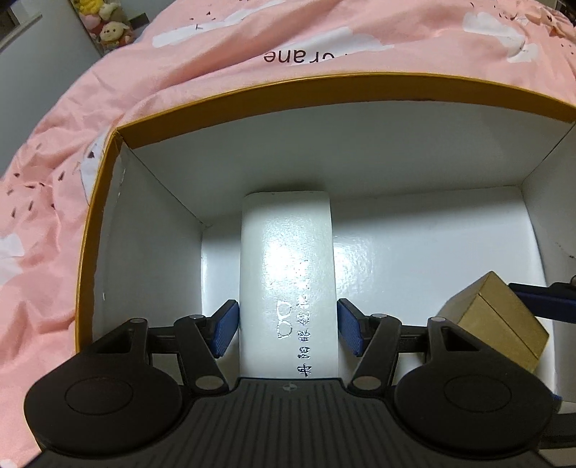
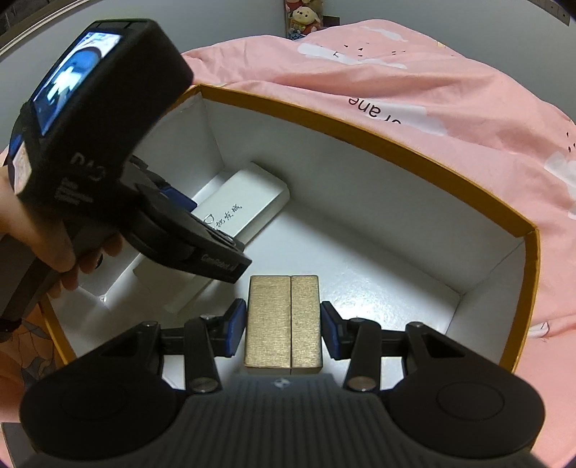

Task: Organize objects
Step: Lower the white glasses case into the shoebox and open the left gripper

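A white glasses case (image 1: 288, 280) with silver lettering lies inside a large box (image 1: 324, 151) with white inner walls and an orange rim. My left gripper (image 1: 288, 325) has its blue pads against both sides of the case. The case also shows in the right wrist view (image 2: 244, 201), under the left gripper's body (image 2: 108, 151). My right gripper (image 2: 282, 329) has its pads on a small gold box (image 2: 282, 322), low inside the big box (image 2: 396, 230). The gold box appears at the right of the left wrist view (image 1: 493, 324).
The big box rests on a pink quilt (image 1: 108, 118) with white patches and dark lettering. Stuffed toys (image 1: 108, 25) sit at the far left beside a grey wall; they also show in the right wrist view (image 2: 304, 18). A hand (image 2: 43, 230) holds the left gripper.
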`<state>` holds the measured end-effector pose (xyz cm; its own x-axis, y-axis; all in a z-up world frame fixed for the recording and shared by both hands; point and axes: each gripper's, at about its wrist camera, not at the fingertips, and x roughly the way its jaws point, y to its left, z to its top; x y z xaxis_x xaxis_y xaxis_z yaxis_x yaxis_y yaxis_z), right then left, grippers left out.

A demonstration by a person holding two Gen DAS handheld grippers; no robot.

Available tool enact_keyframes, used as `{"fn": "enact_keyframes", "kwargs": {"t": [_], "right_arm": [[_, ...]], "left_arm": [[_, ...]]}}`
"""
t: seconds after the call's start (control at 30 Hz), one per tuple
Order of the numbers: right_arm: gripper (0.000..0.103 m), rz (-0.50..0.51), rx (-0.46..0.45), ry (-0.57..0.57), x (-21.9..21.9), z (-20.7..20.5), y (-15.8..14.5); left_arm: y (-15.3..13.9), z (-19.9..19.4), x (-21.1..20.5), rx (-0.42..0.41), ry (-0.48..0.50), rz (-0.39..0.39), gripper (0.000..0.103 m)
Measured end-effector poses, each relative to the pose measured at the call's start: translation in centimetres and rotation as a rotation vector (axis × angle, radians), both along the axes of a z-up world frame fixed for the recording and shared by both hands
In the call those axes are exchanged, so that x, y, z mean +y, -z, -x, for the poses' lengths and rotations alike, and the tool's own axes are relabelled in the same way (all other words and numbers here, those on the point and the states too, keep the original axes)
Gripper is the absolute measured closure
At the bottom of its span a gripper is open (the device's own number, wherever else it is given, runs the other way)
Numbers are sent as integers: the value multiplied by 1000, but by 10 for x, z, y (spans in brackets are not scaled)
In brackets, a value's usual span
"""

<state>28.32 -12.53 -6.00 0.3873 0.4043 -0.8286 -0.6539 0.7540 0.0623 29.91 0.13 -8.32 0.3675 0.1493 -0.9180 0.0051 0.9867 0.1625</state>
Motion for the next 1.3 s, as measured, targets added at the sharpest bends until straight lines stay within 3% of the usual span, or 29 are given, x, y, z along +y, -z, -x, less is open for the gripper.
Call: {"fn": "enact_keyframes", "kwargs": {"t": [0.23,0.73,0.83,0.93,1.1,1.3], "right_arm": [[57,9,7,-19,0,1,2],[57,35,18,-47,15,-3,3],[57,37,19,-38,17,-3,3],[57,38,16,-42,16,-1,1],[57,47,14,-46,17,-3,2],[57,42,23,-58,30,-8,5]], "left_arm": [[1,6,-9,-19,57,-73,34],[-6,10,-3,-42,98,24,30],[-5,5,-3,-85,115,10,29],[-12,3,5,-95,72,97,28],[-37,8,17,-165,114,142,29],[-68,37,42,-277,71,171,33]]}}
